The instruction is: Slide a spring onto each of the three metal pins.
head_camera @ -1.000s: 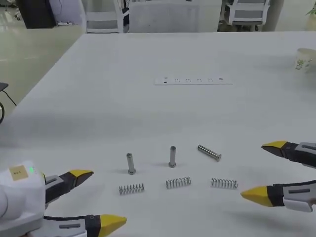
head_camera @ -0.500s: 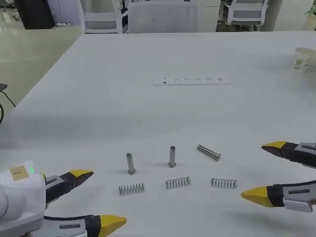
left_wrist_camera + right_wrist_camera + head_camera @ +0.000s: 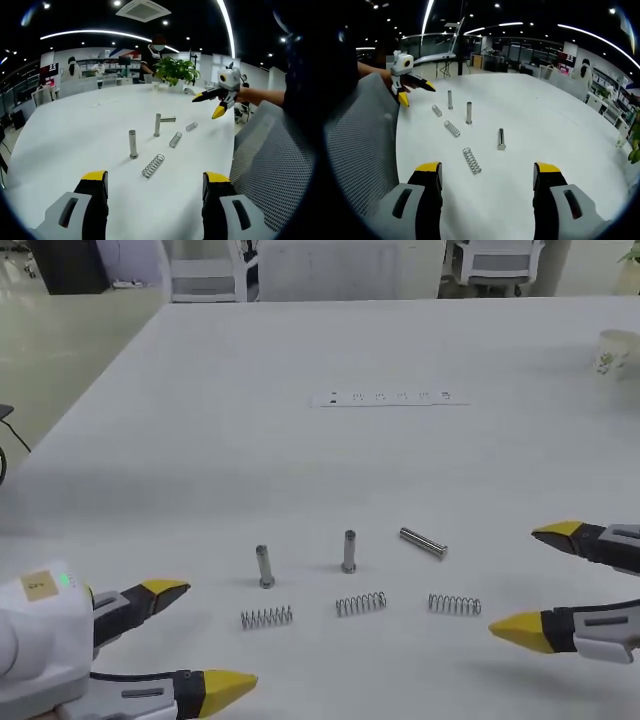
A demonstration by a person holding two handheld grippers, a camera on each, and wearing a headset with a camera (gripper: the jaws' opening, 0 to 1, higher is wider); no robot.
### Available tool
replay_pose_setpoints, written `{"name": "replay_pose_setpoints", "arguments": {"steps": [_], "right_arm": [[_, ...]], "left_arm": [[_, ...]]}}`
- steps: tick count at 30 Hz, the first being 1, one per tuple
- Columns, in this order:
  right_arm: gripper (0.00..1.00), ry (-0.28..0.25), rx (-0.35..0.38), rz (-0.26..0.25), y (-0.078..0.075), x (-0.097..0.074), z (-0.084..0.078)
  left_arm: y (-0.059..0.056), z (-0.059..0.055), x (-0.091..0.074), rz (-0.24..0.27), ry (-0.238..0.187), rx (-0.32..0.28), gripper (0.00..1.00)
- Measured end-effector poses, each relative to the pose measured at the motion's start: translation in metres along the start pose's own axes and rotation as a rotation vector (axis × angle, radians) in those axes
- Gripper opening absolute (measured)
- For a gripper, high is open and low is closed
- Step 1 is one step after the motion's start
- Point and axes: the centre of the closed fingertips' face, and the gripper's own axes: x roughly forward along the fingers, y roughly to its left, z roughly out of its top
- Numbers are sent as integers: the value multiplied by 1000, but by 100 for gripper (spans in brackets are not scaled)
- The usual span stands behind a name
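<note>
1. Near the table's (image 3: 300,460) front edge, in the head view, you held the left gripper (image 3: 215,635) and the right gripper (image 3: 513,580) low over the top. Both had their jaws spread wide with nothing between them. Between the two grippers, the left spring (image 3: 267,617), middle spring (image 3: 361,604) and right spring (image 3: 454,605) lay in a row along that edge. Just behind them, the left pin (image 3: 264,566) and middle pin (image 3: 349,552) stood upright, and the right pin (image 3: 423,543) lay on its side. No spring touched a pin. A power strip (image 3: 388,398) lay toward the table's middle and a paper cup (image 3: 612,352) stood near its right edge.
2. In the left gripper view, your own jaws stood wide apart and empty. The left spring (image 3: 153,165) lay nearest ahead, with the left pin (image 3: 132,144) upright just beyond it. The right gripper (image 3: 206,106) hung open past the far end of the row.
3. In the right gripper view, your jaws were likewise wide and bare. The right spring (image 3: 472,160) lay closest, with the right pin (image 3: 501,139) beside it. The left gripper (image 3: 415,92) was open near the table's edge.
</note>
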Motion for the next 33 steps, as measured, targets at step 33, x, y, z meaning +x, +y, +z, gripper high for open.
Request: {"name": "replay_pose_setpoints", "arguments": {"steps": [33], "right_arm": [[71,-14,-25,3,-14,12,19]], "left_arm": [[1,3,-1,20,-5,-4,73]]}}
